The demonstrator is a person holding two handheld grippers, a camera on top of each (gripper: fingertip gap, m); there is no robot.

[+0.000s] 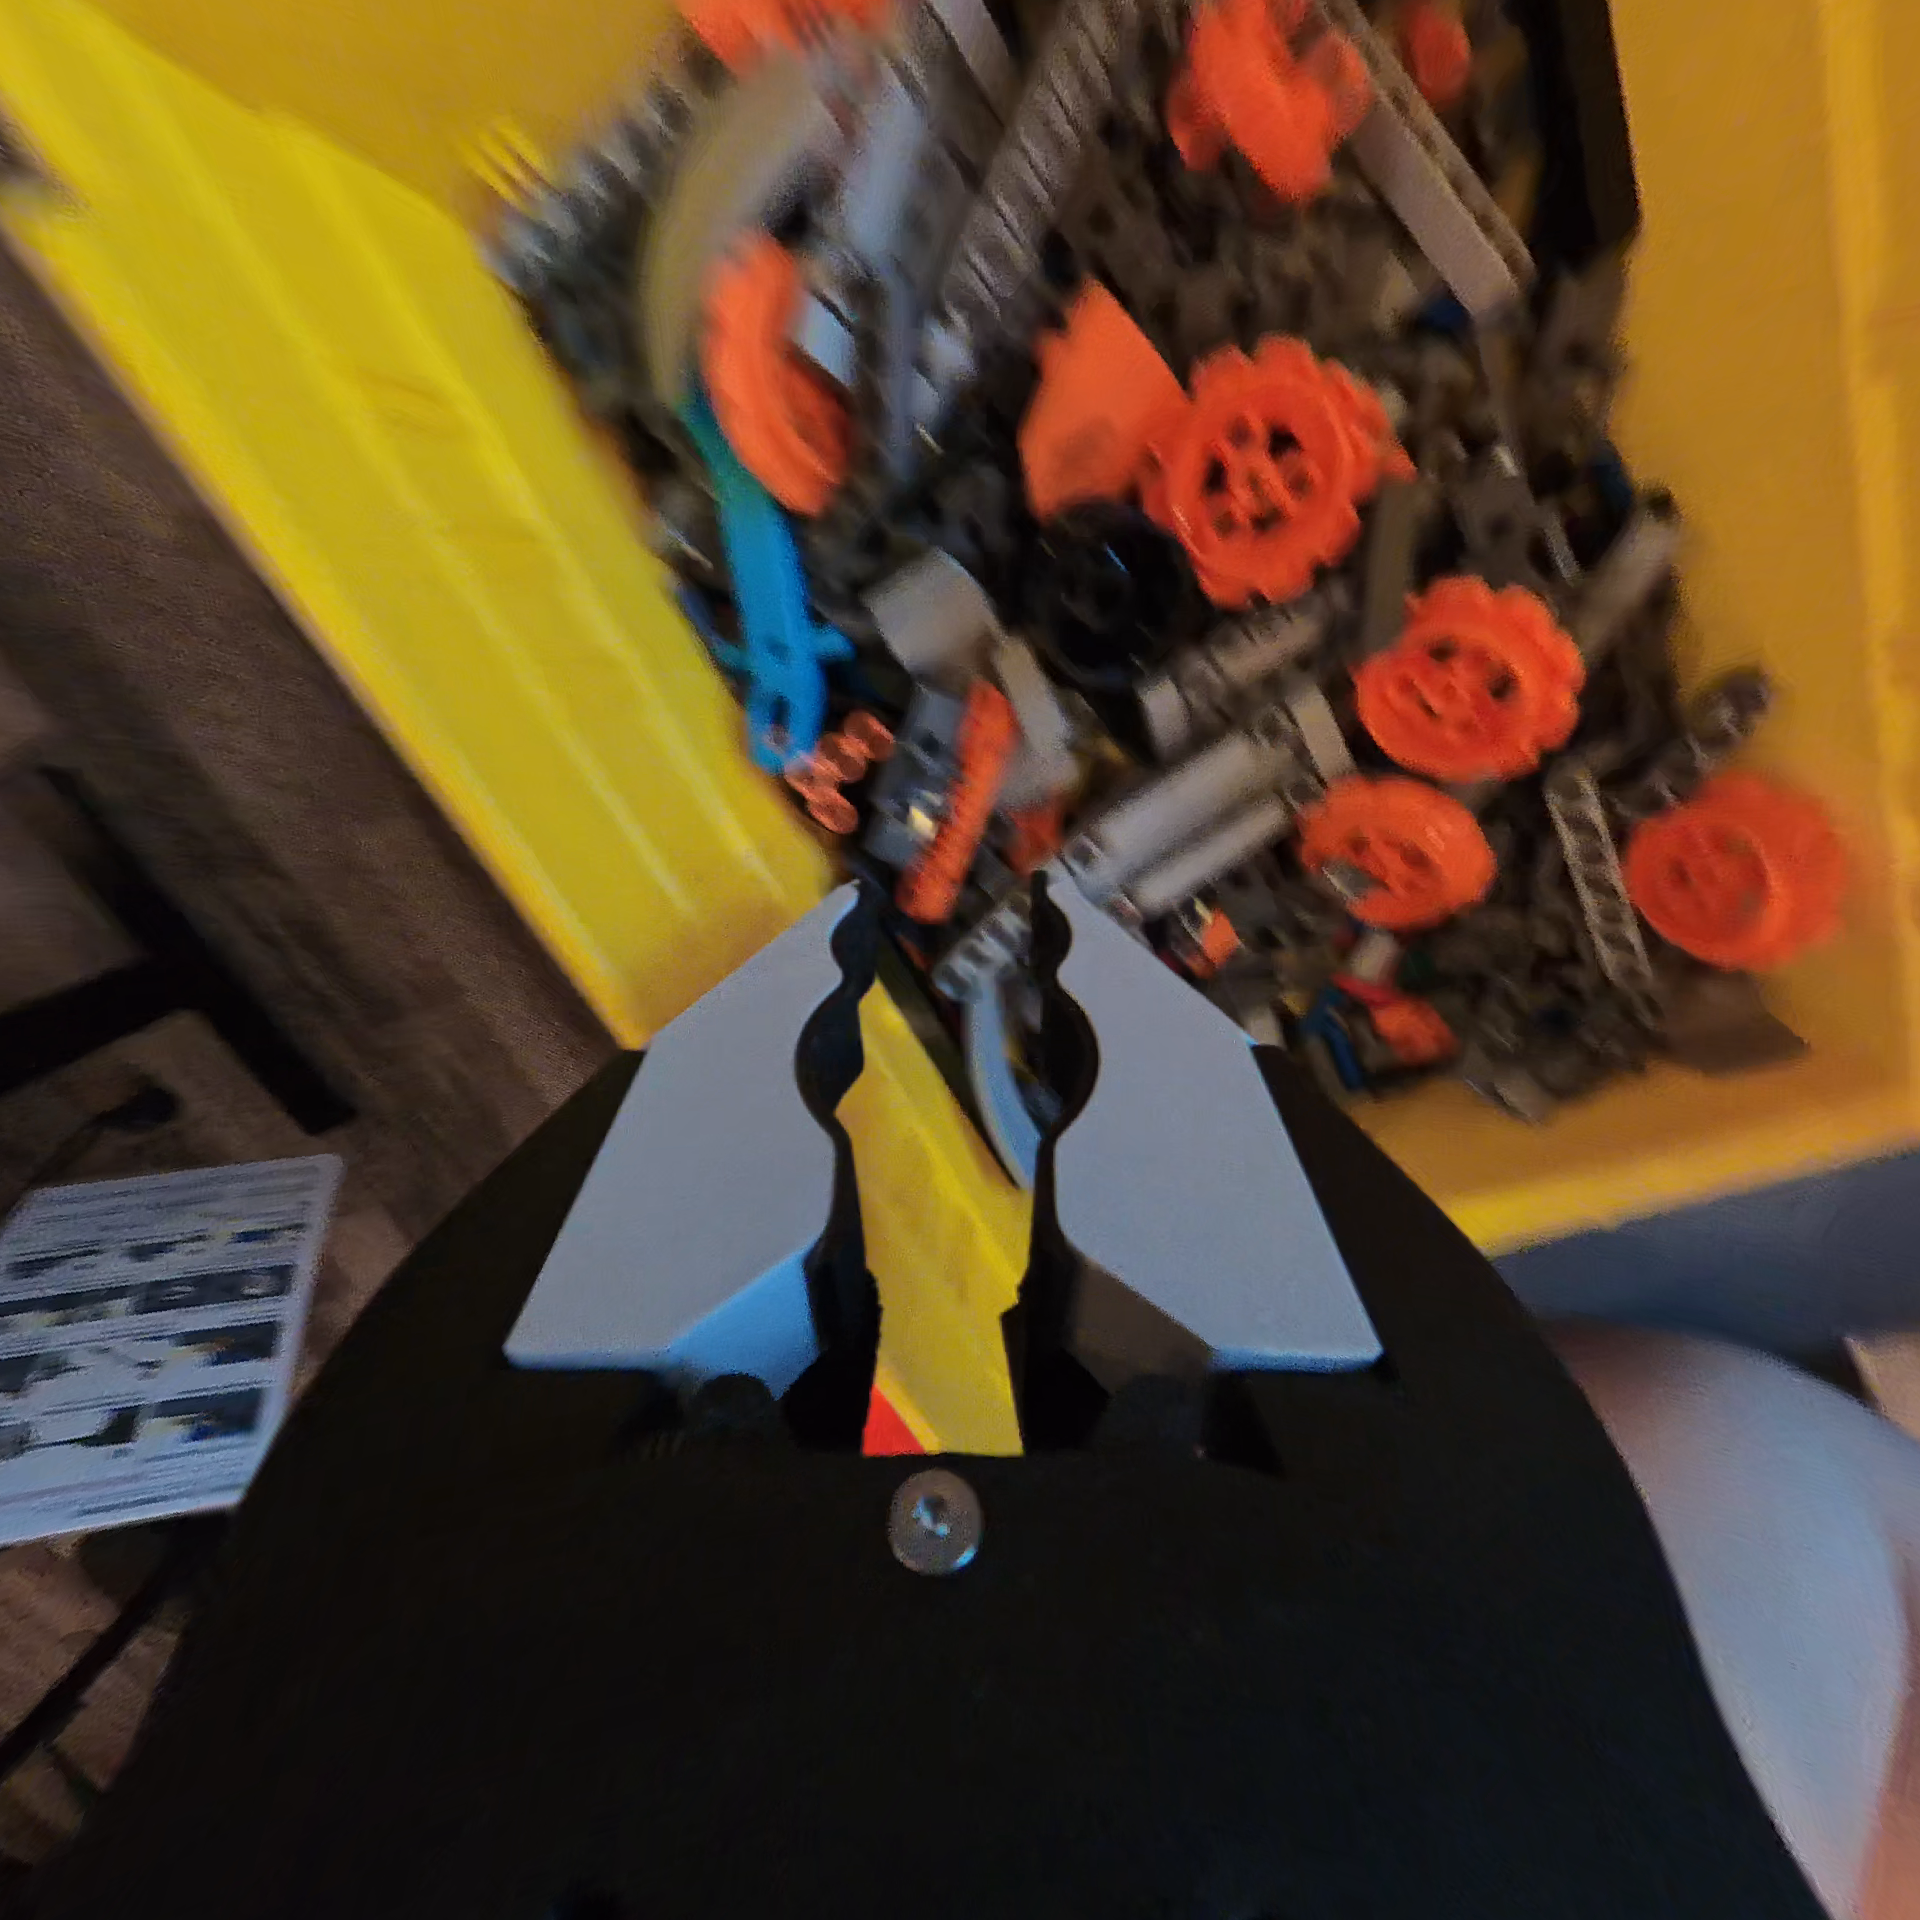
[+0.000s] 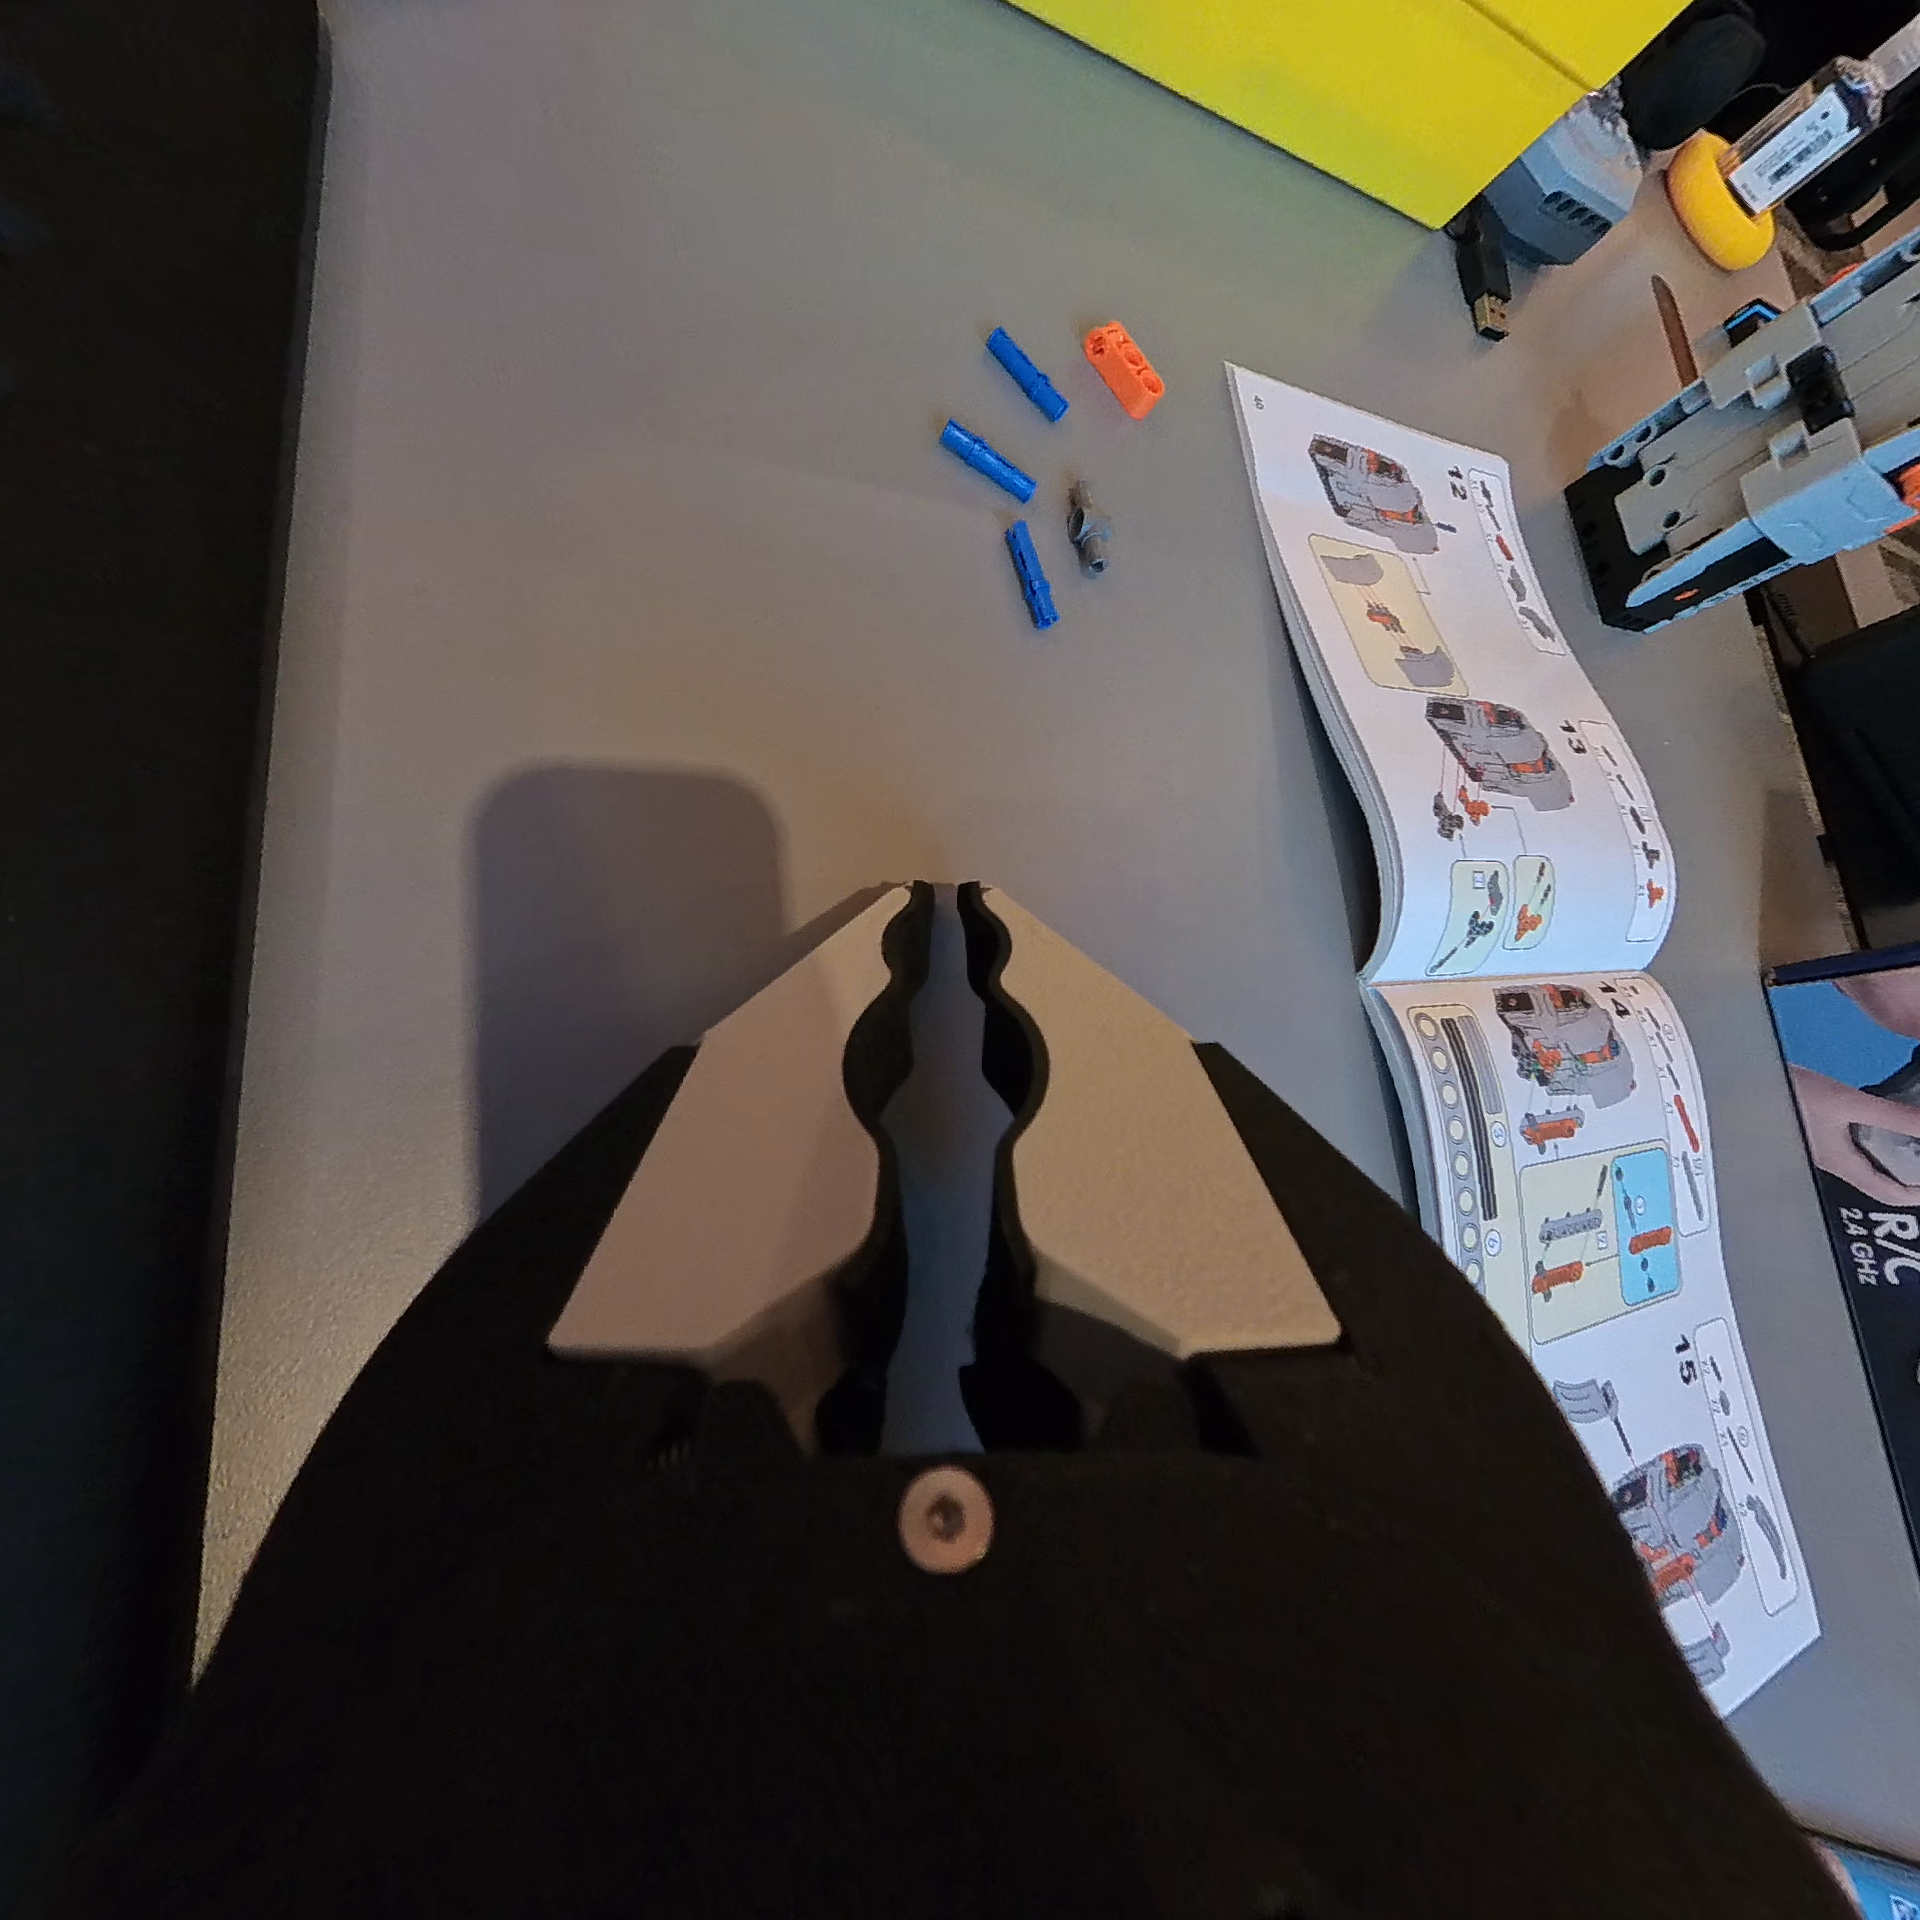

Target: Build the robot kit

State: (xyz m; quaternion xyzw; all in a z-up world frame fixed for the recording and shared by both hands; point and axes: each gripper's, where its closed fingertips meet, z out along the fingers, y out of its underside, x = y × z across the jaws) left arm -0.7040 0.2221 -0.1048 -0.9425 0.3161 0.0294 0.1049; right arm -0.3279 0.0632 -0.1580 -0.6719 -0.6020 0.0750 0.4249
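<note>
Nearest the lens, the left claw (image 1: pixel 951 904) hangs over the near corner of a yellow bin (image 1: pixel 343 436), its fingers a modest gap apart and holding nothing; blur hides the finer detail. Judging by its aim, any descent into the heap of orange gears (image 1: pixel 1262 473) and grey beams (image 1: pixel 1195 831) wants a slow, steady hand. Right claw (image 2: pixel 945 888) hovers nearly shut and empty above the grey tabletop (image 2: pixel 623 416); three blue pins (image 2: pixel 987 457), a grey connector (image 2: pixel 1088 528) and an orange piece (image 2: pixel 1122 368) lie well ahead; an open instruction booklet (image 2: pixel 1507 935) lies to the right, a part-built grey model (image 2: pixel 1766 468) beyond it.
</note>
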